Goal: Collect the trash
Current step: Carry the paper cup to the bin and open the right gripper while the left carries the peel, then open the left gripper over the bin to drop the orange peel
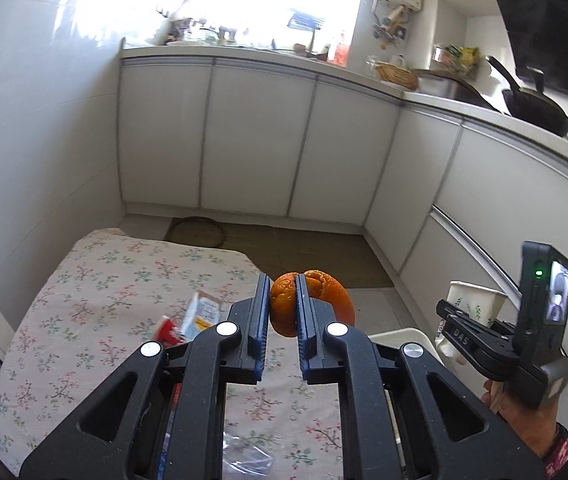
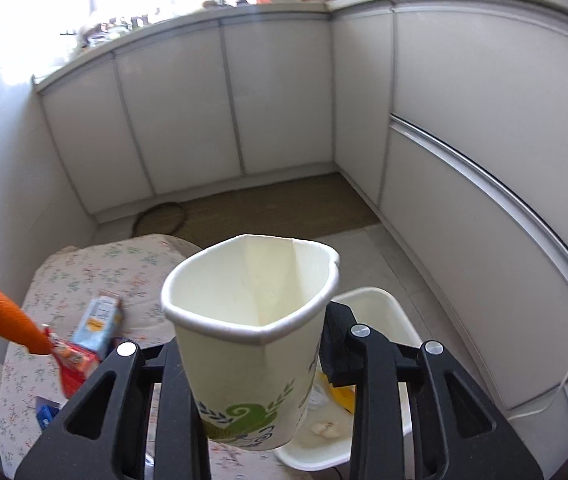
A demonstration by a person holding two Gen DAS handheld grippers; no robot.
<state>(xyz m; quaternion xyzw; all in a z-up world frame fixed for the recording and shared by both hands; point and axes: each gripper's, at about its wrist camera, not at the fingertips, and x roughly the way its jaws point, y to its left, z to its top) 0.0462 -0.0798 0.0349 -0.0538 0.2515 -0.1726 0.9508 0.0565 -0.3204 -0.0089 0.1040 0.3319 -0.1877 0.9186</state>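
My left gripper (image 1: 280,309) is shut on an orange peel (image 1: 325,292), held above the right edge of the floral-cloth table (image 1: 96,280). The peel also shows at the left edge of the right wrist view (image 2: 0,314). My right gripper (image 2: 252,344) is shut on a squashed white paper cup (image 2: 252,312) with green leaf print, held above a white trash bin (image 2: 383,308). The cup (image 1: 477,300) and right gripper (image 1: 463,334) show at the right of the left wrist view. A light blue carton (image 1: 202,314) and a red wrapper (image 1: 166,330) lie on the table.
The white bin (image 1: 399,338) stands on the floor beside the table and holds some scraps (image 2: 339,396). A clear plastic wrapper (image 1: 244,456) lies near the table front. White cabinets (image 1: 260,140) and a brown floor mat (image 1: 307,248) lie beyond.
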